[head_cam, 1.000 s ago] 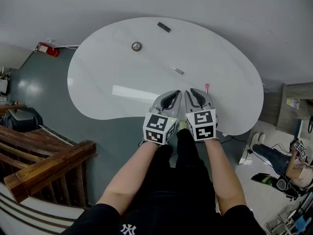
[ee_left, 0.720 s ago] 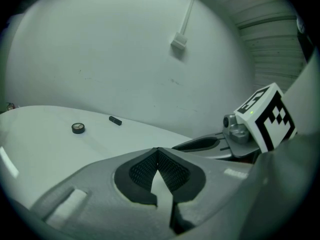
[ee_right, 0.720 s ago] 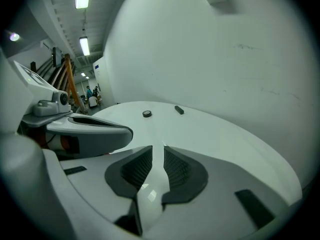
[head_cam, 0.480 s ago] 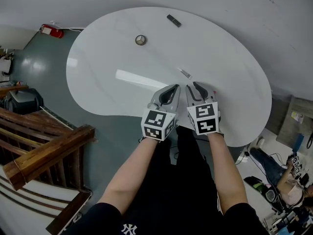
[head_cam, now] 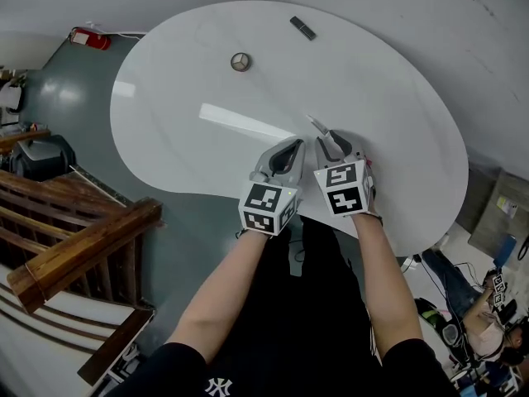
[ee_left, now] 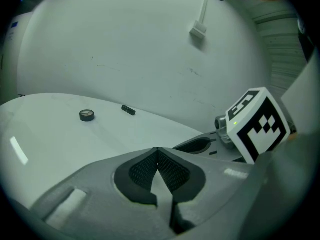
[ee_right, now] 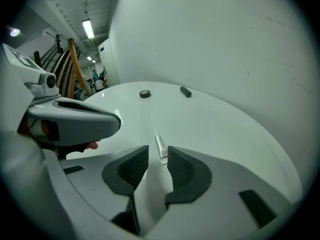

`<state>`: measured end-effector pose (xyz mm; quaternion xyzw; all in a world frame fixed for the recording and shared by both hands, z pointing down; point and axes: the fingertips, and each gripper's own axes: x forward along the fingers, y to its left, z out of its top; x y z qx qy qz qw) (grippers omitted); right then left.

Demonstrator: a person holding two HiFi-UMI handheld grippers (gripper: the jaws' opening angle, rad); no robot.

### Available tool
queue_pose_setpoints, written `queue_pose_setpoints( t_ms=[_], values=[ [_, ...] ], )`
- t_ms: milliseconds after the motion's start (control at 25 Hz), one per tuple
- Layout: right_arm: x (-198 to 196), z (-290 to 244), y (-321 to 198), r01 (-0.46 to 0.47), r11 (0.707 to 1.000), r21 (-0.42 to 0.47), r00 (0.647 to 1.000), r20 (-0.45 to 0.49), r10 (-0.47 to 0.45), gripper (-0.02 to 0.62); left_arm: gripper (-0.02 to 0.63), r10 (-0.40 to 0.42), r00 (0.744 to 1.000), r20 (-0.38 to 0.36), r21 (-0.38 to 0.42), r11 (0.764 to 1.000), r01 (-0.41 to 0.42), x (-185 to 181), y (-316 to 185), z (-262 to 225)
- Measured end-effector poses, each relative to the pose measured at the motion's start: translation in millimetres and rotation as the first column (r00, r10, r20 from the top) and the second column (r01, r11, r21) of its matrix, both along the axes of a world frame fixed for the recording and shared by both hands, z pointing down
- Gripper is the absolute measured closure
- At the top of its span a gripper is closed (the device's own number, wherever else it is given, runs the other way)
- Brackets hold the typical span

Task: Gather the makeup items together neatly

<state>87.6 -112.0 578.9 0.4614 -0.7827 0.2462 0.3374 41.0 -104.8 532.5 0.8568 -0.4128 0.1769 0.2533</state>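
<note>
Room: pale wall [head_cam: 430, 7] at 12 o'clock in the head view, grey-green floor [head_cam: 58, 131] at 9, wooden railing [head_cam: 83, 259] at 8, a red thing [head_cam: 91, 38] on the floor at 10.

Table [head_cam: 190, 139]: white, glossy and kidney-shaped, with small makeup items scattered on it.

Right gripper [head_cam: 335, 141] [ee_right: 157, 151]: over the table's near side and tilted down. Its jaws are partly open and have just been opening. The tube's near end shows in the gap between the tips, with neither pad pressing on it.

Left gripper [head_cam: 285, 149] [ee_left: 158, 153]: just beside the right one, at its 9 o'clock. Its jaws are closed tip to tip with nothing between them.

Tube [head_cam: 316, 124] [ee_right: 160, 146]: pale and slim, lying flat at 12 o'clock of the right gripper. Its long axis runs about 10 to 4 in the head view, narrow end away and flat printed end toward the jaws.

Stick [head_cam: 302, 28] [ee_right: 185, 91] [ee_left: 128, 110]: dark, lying flat near the table's far rim at about 1 o'clock. Its long axis also runs about 10 to 4, and it is well apart from the tube.

Compact [head_cam: 240, 62] [ee_right: 144, 94] [ee_left: 87, 115]: round and dark-rimmed, at the table's 11 o'clock, apart from both other items.
</note>
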Motion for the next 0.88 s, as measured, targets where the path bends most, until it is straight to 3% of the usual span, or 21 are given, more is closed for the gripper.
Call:
queue_pose_setpoints(
  t_ms=[560,880],
  values=[
    [0,23,-16,0.038,0.998,-0.053,0.996,-0.077,-0.042,0.460,0.598,-0.017,1.000,0.015,-0.019,1.000,0.017,-3,-16,11],
    [-3,24,-12,0.025,0.998,-0.052,0.993,-0.110,-0.031,0.512,0.598,-0.034,0.999,0.002,-0.029,0.999,0.034,-8,-15,12]
  ],
)
